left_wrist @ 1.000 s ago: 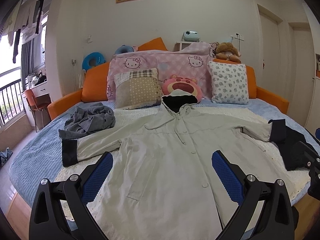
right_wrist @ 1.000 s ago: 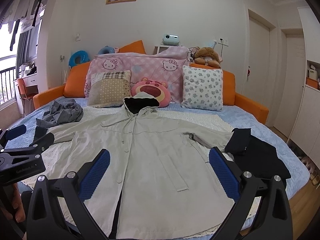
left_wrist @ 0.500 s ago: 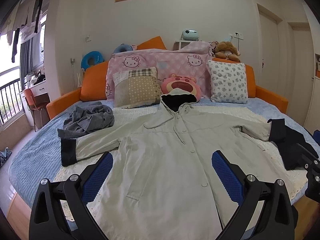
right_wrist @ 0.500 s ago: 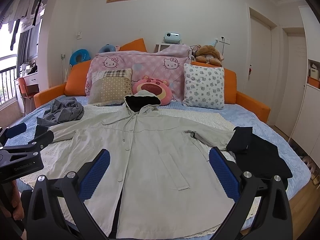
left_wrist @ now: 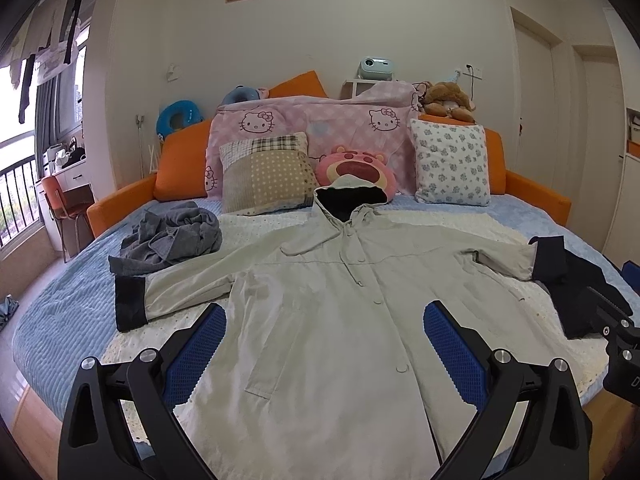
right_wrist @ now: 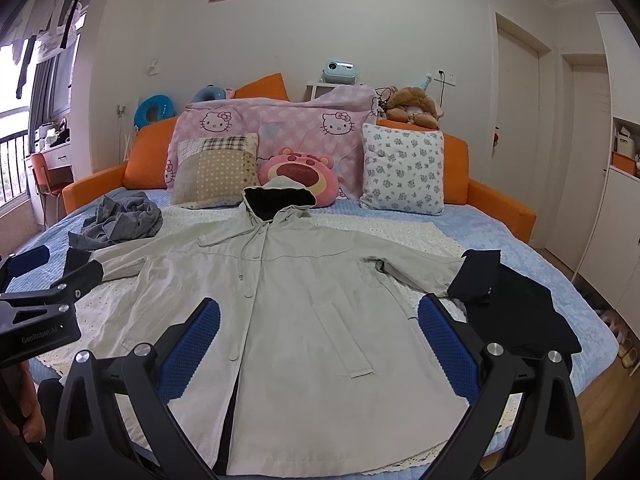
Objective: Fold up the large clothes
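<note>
A large pale beige hooded coat (left_wrist: 320, 320) lies flat and spread out, front up, on the bed, hood toward the pillows and both sleeves stretched sideways with dark cuffs; it also shows in the right wrist view (right_wrist: 304, 312). My left gripper (left_wrist: 324, 344) is open and empty, held above the coat's lower half. My right gripper (right_wrist: 318, 340) is open and empty, above the coat's hem area. The left gripper's body shows at the left edge of the right wrist view (right_wrist: 36, 312).
A crumpled grey garment (left_wrist: 172, 240) lies on the bed's left. A dark folded garment (left_wrist: 580, 292) lies by the right sleeve. Pillows (left_wrist: 264, 172) and plush toys line the orange headboard (left_wrist: 180, 164). Wooden floor lies to the right of the bed (right_wrist: 600, 412).
Both views have shifted slightly, as if the grippers pulled back or rose a little. The coat has not moved and both grippers remain open.
</note>
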